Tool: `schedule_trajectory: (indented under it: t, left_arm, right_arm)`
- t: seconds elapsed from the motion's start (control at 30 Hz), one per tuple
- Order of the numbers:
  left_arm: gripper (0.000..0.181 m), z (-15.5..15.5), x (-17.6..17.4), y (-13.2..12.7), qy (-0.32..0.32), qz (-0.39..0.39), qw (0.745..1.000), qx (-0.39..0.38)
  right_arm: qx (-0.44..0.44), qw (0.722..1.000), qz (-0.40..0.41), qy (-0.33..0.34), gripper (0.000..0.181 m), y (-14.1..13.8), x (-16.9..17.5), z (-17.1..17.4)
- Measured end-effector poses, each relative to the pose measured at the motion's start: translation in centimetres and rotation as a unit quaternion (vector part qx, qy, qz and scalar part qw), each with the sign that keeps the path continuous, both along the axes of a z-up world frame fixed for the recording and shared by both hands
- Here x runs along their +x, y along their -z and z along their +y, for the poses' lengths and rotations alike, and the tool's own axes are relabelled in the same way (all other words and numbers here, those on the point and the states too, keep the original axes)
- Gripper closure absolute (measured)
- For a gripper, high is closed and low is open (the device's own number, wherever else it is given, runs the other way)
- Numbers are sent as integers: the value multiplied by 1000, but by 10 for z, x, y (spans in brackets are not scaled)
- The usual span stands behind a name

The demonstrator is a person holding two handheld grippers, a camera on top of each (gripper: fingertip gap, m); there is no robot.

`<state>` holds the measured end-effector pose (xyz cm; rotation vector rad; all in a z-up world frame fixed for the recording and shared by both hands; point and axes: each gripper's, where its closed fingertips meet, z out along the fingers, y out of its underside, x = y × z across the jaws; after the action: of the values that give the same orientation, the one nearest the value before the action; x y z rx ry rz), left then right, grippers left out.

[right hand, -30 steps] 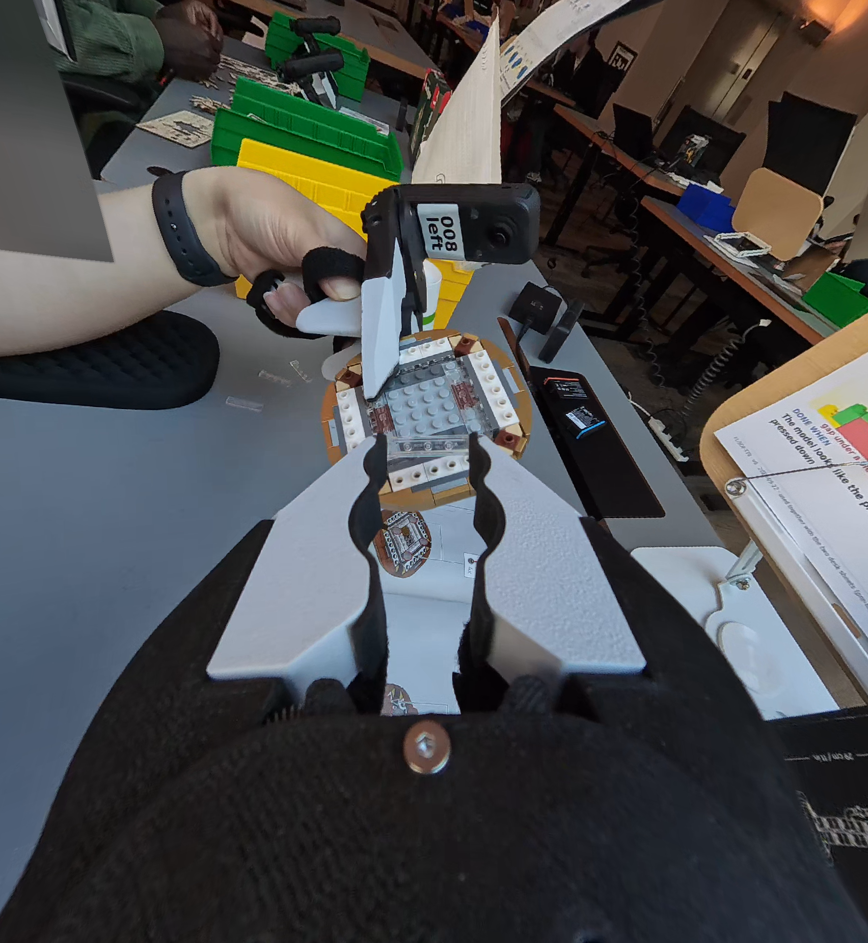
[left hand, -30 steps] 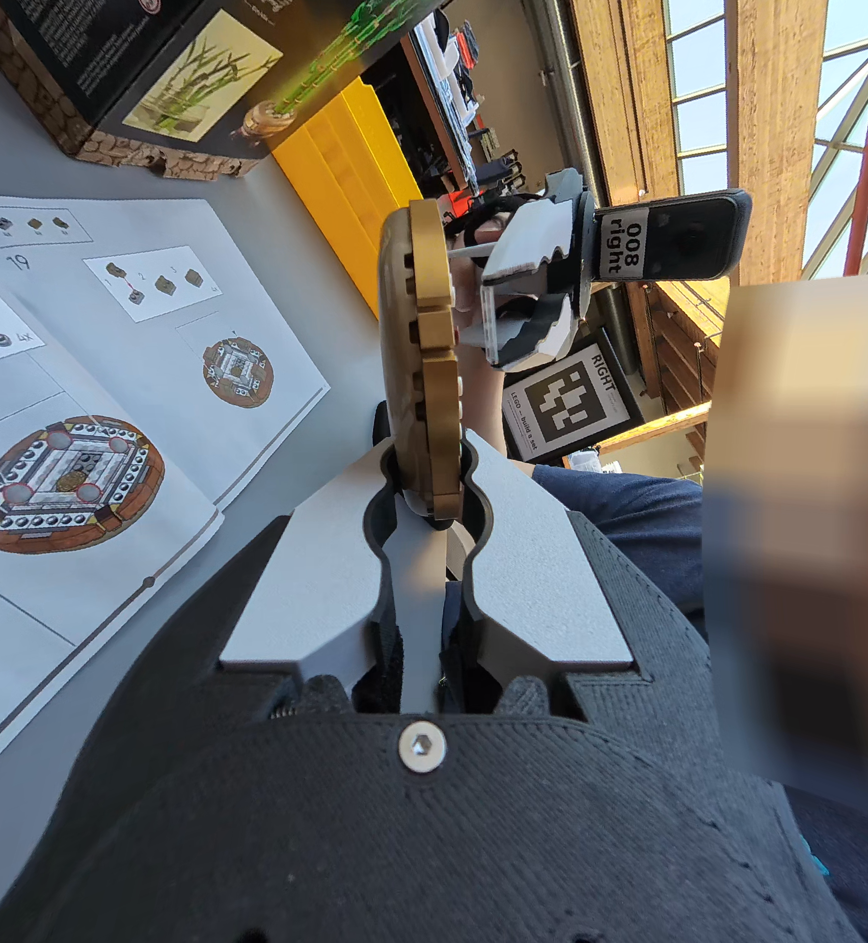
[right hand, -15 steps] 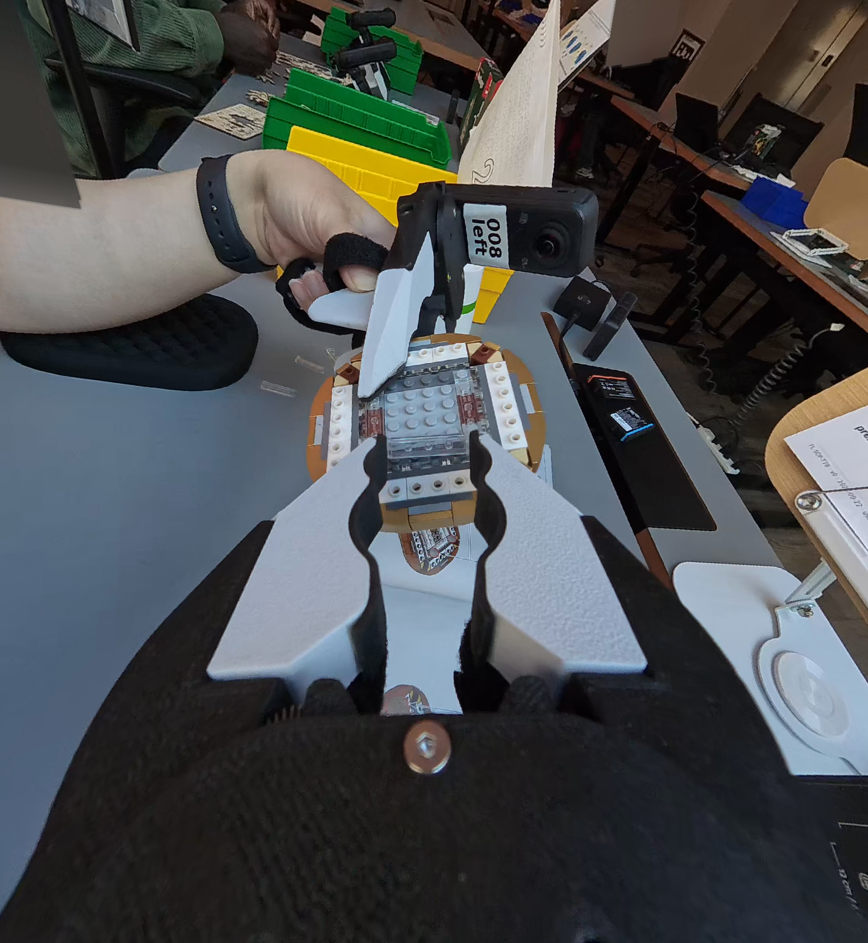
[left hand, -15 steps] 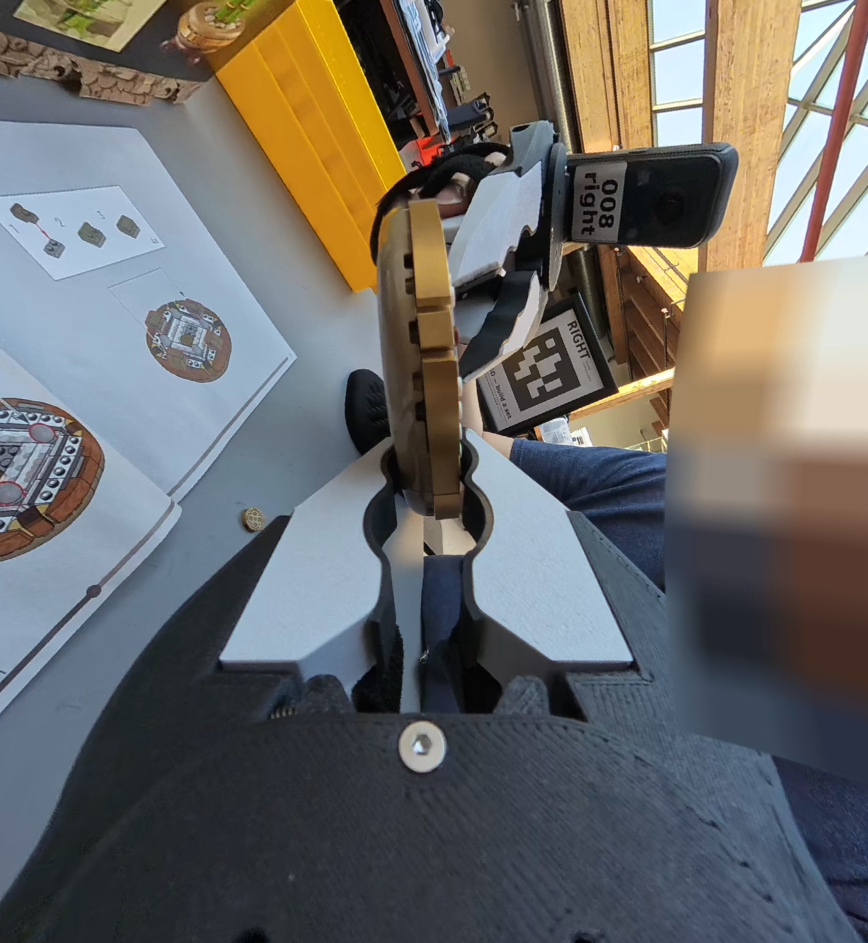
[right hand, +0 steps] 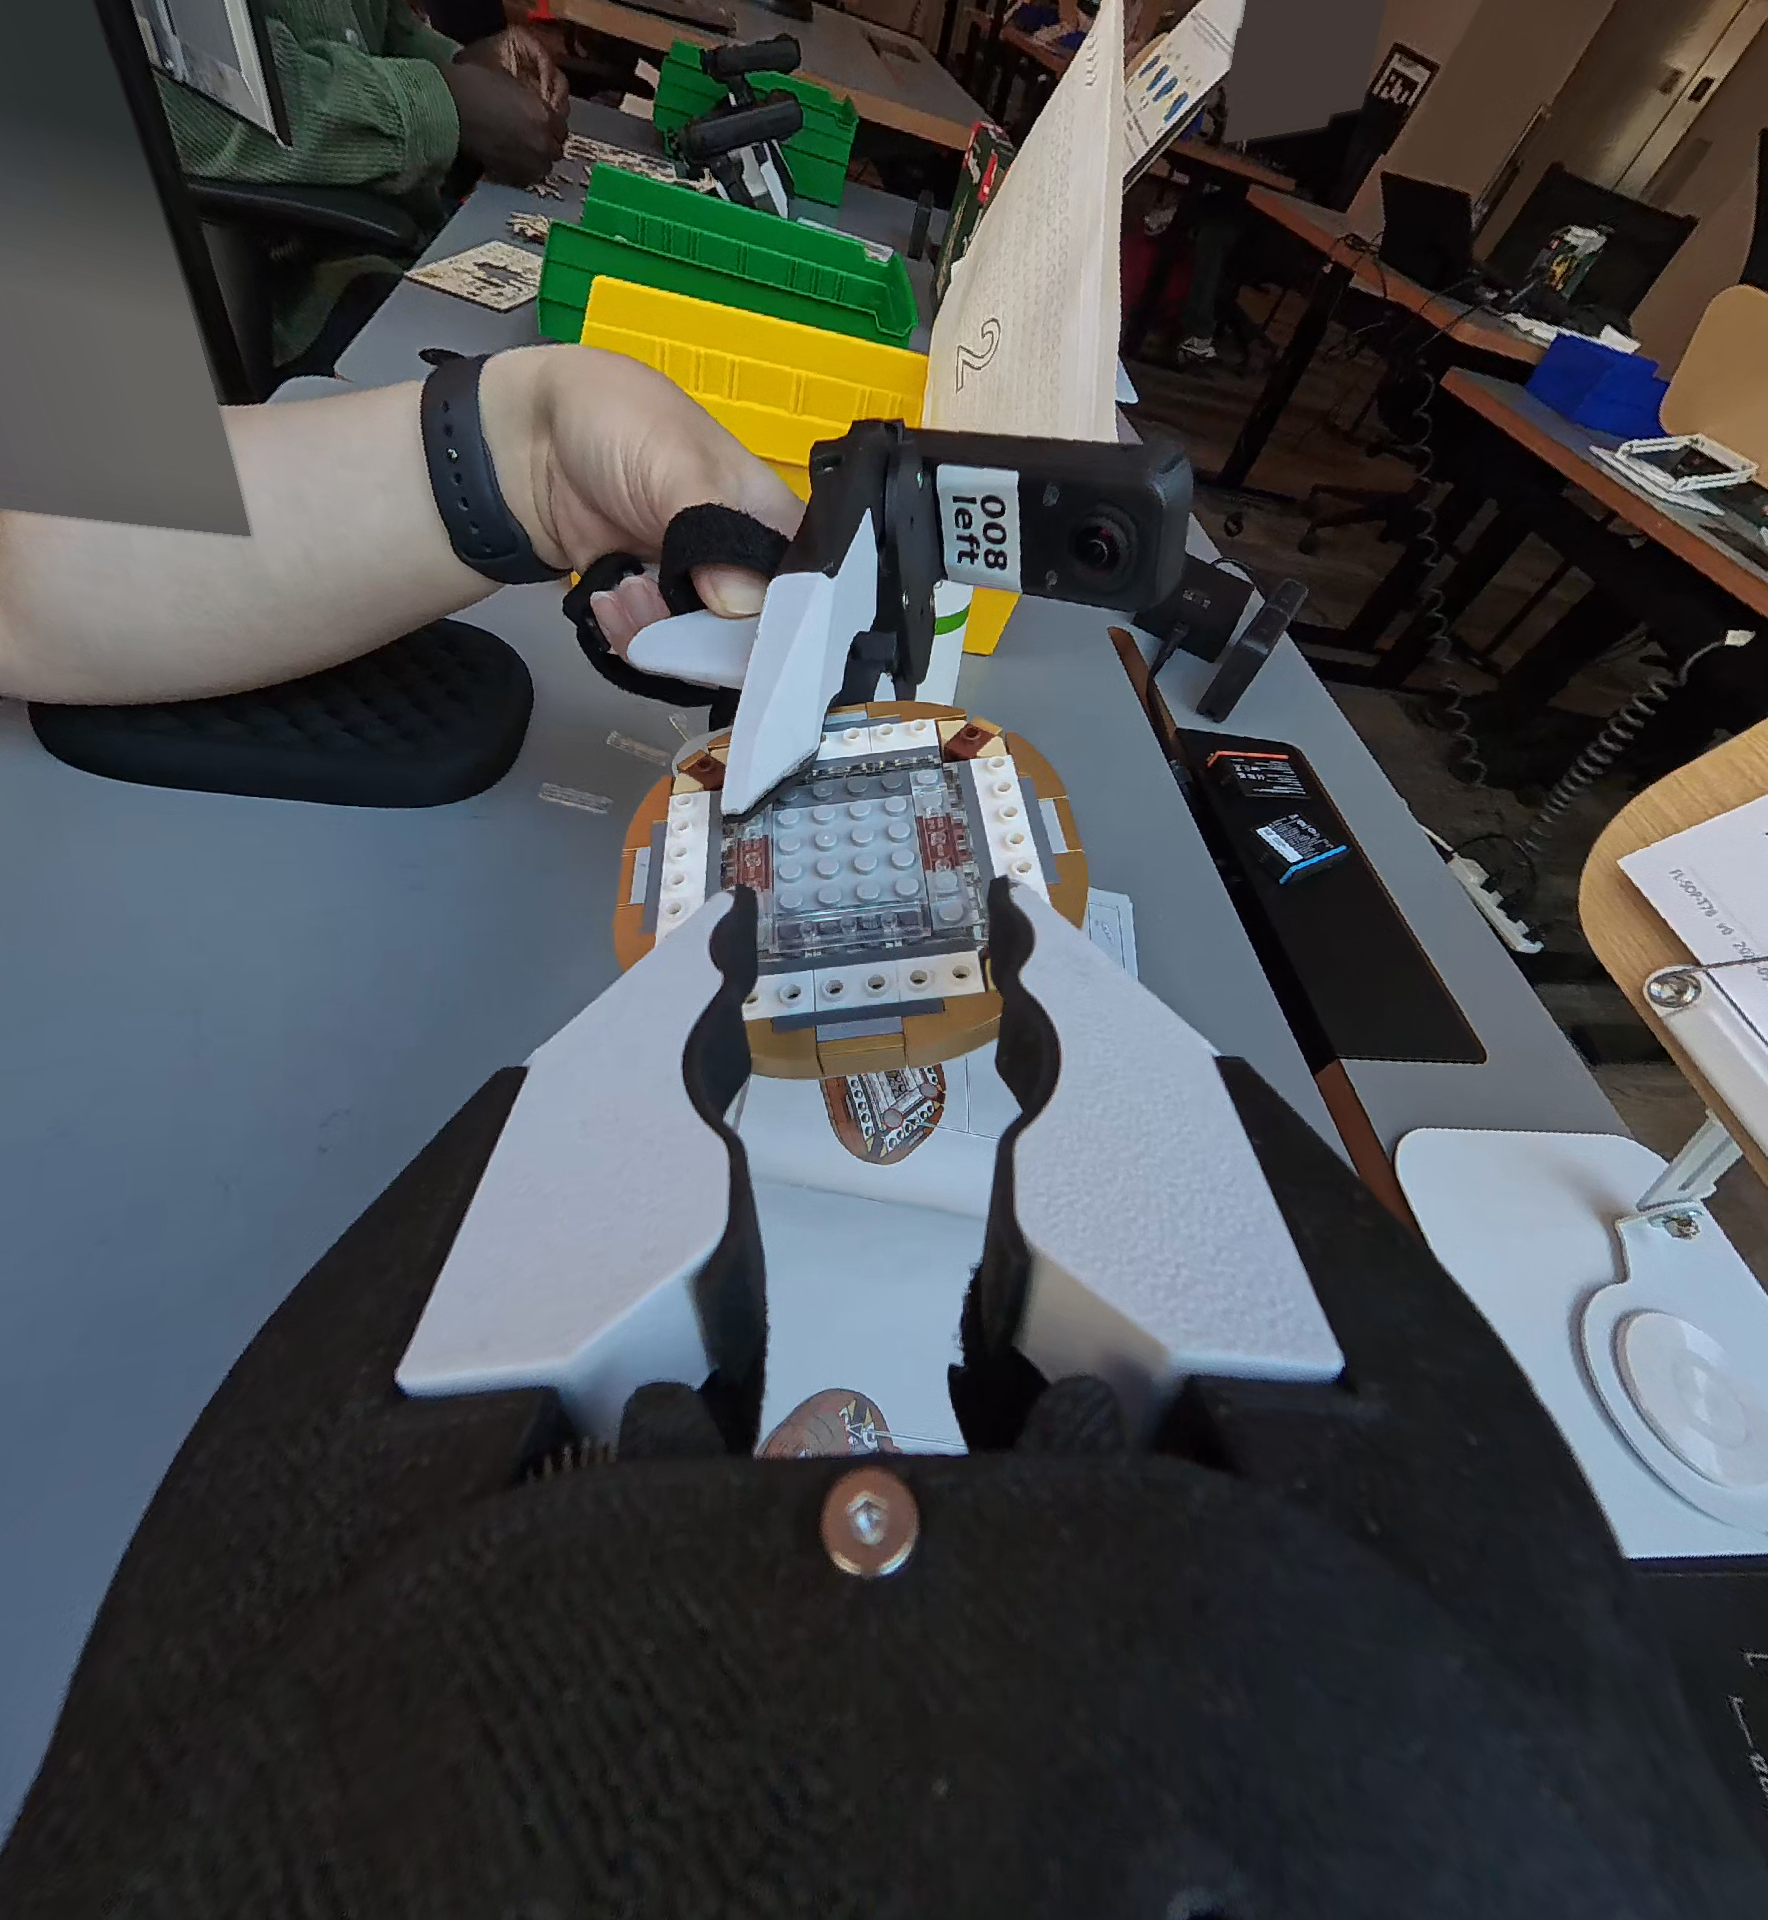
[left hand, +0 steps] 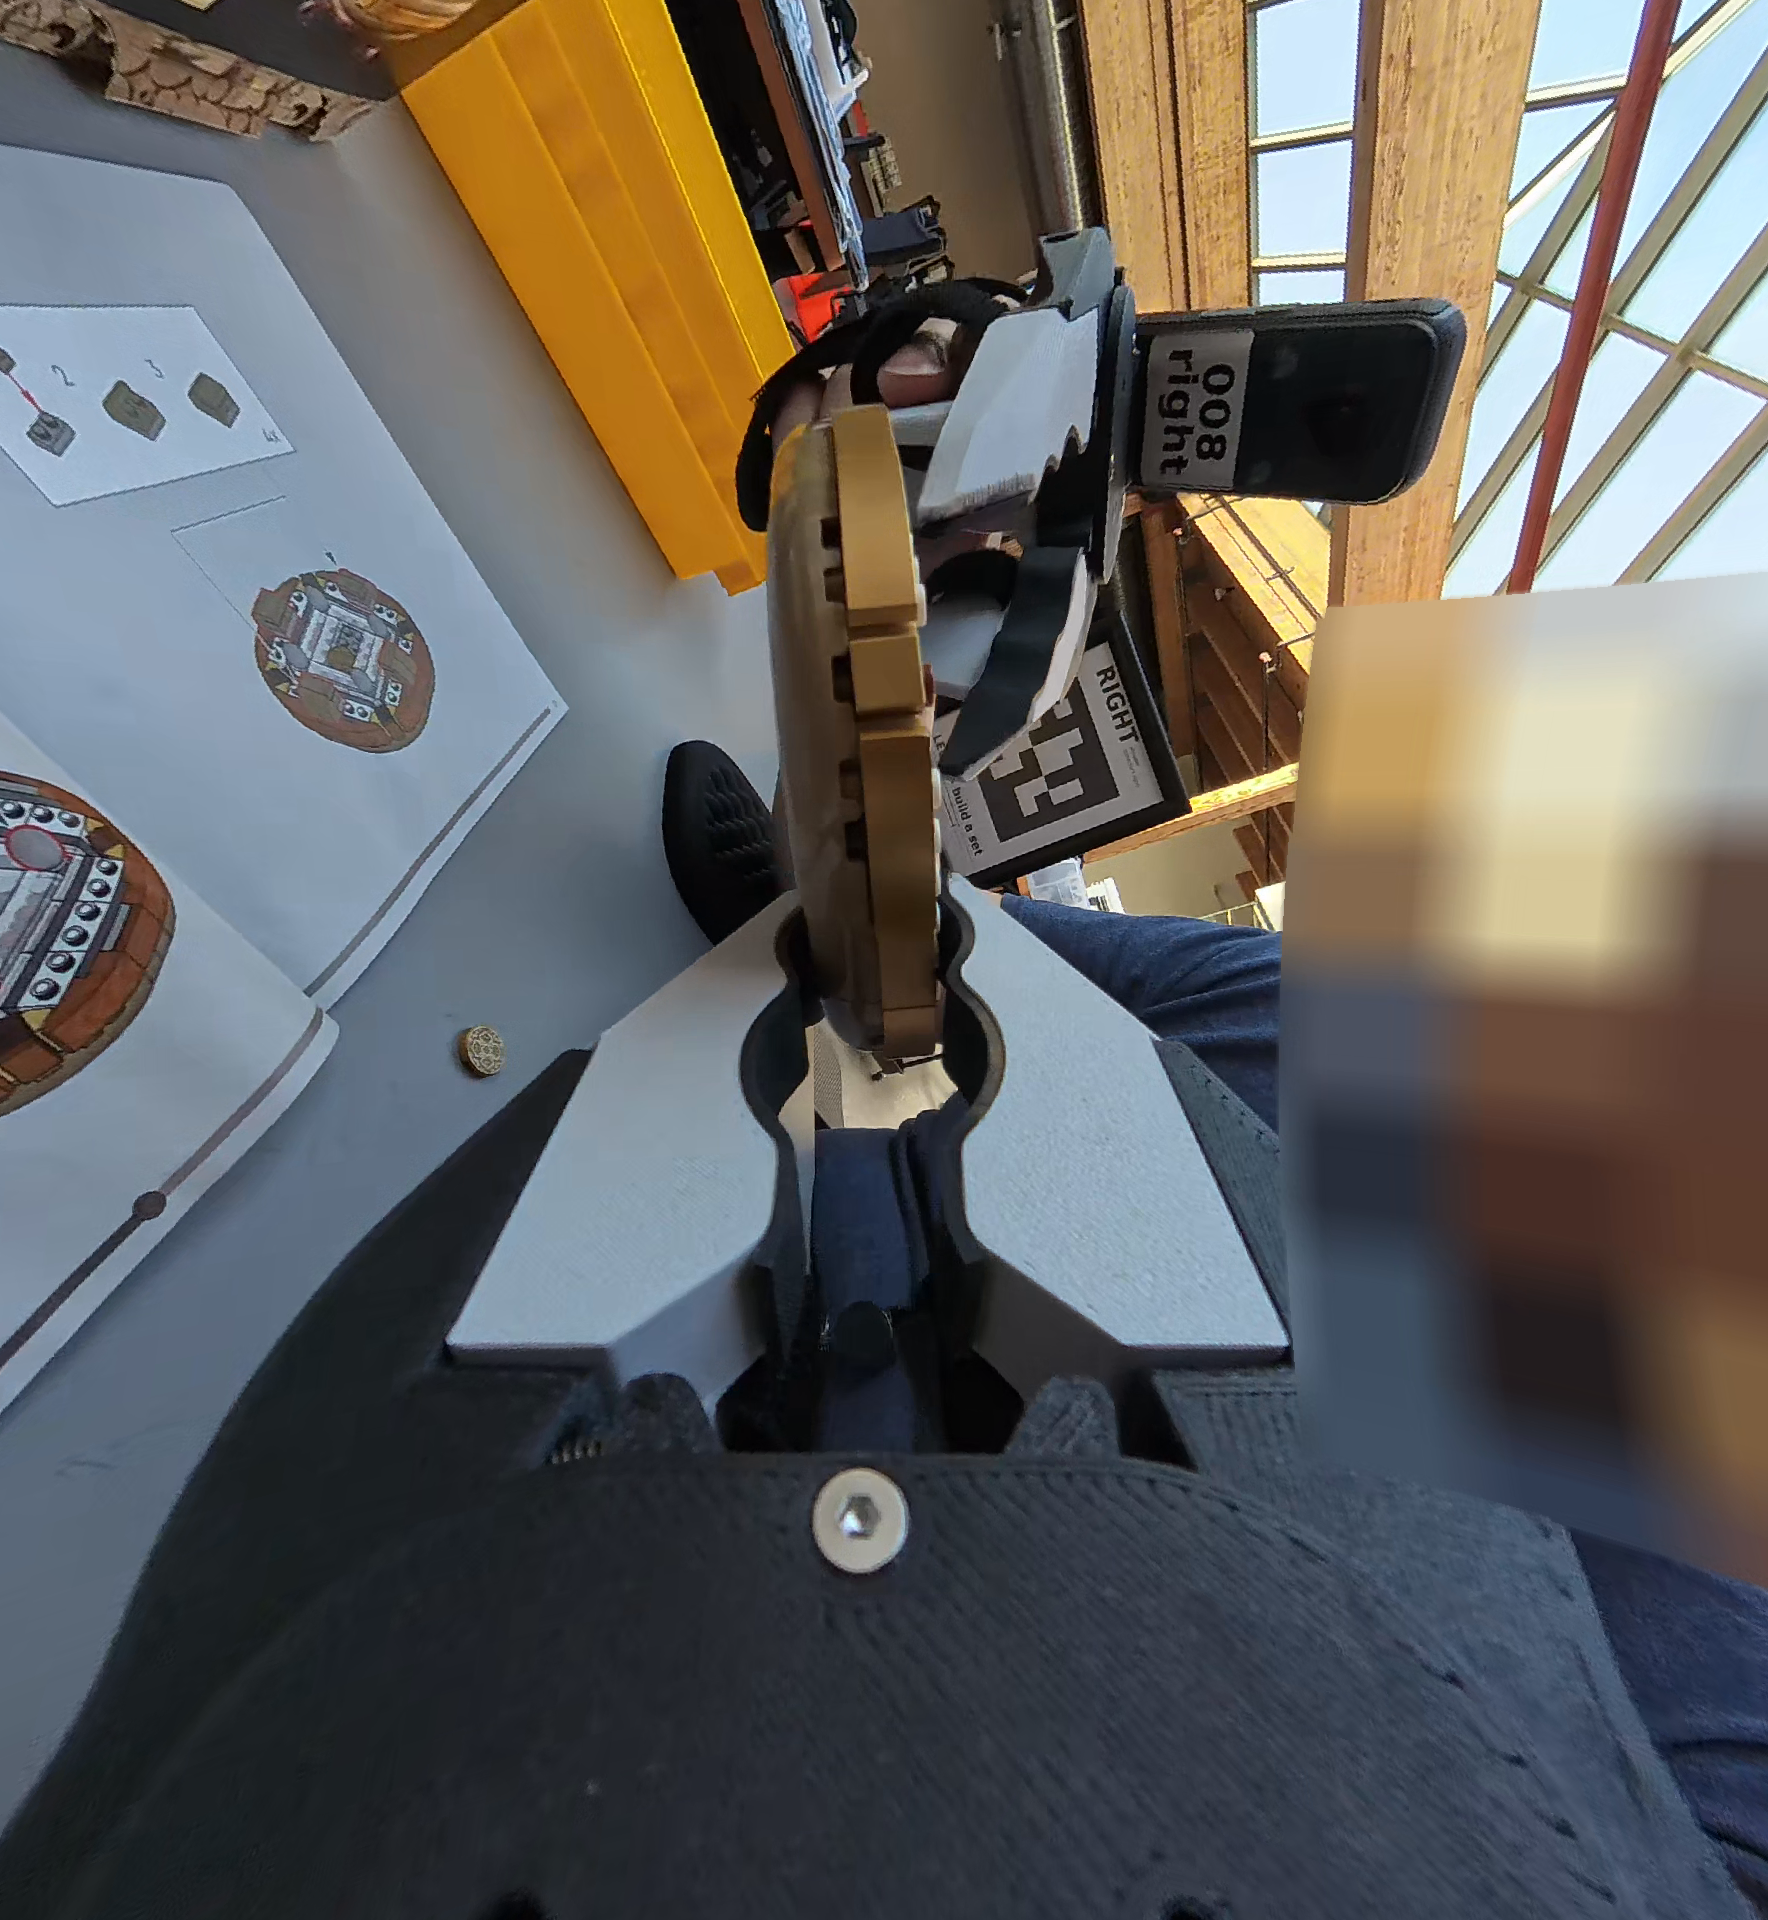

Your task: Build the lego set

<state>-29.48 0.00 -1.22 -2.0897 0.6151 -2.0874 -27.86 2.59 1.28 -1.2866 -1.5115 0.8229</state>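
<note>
Right wrist view gives us the clearest read: our right gripper (right hand: 864, 930) has its two fingers parted and carrying nothing, and the round lego base (right hand: 849, 883) sits straight ahead of the tips, filling the gap between them. We cannot tell whether the tips touch it. From this side we face its studded top, grey plate in the middle, white bricks around it, gold rim outside.

Our left gripper (right hand: 771, 774) comes at the base from the far side, fingers clamped on the rim opposite us. Left wrist view confirms it: the left gripper (left hand: 864, 971) pinches the base (left hand: 859, 727) edge-on, so the disc stands on its edge and runs straight away from the left tips toward the right gripper (left hand: 1015, 582) beyond it. The left is plainly the nearer one, already holding; ours on the right is just off the face.

We judge the next move turns on that: the studs face the right gripper, so any brick would press in along the line of its fingers, with the left bracing behind.

The count:
- one base
- two grippers
- one small gold round piece (left hand: 481, 1049) loose on the table (left hand: 568, 665), left of the left gripper
- one open instruction booklet (left hand: 236, 582) further left
- one yellow bin (left hand: 589, 229) beyond
</note>
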Motion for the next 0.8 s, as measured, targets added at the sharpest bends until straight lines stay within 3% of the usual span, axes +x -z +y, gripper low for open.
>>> schedule_trajectory:
  t: [0.1,0.17,0.27,0.4,0.47,0.6,0.8]
  left_arm:
    - [162,3,-2,2,-5,1,1000,-4]
    - [163,4,-6,1,-11,0,1000,-2]
    - [163,7,-14,-4,-23,1,1000,8]
    - [163,9,-21,-7,-36,11,999,24]
    - [163,9,-22,-5,-39,21,999,28]
    - [163,9,-20,-4,-37,21,999,25]
    - [162,8,-18,-3,-33,24,999,26]
  right_arm:
    - [-50,998,32,38,132,-10,4,14]
    - [-143,985,43,81,124,-10,8,29]
    - [-312,944,44,99,114,0,7,35]
    - [-489,869,72,22,122,2,-7,21]
    - [-514,854,83,5,126,2,-12,18]
    - [-497,866,48,26,131,17,-18,18]
    - [-512,857,56,17,138,15,-17,17]
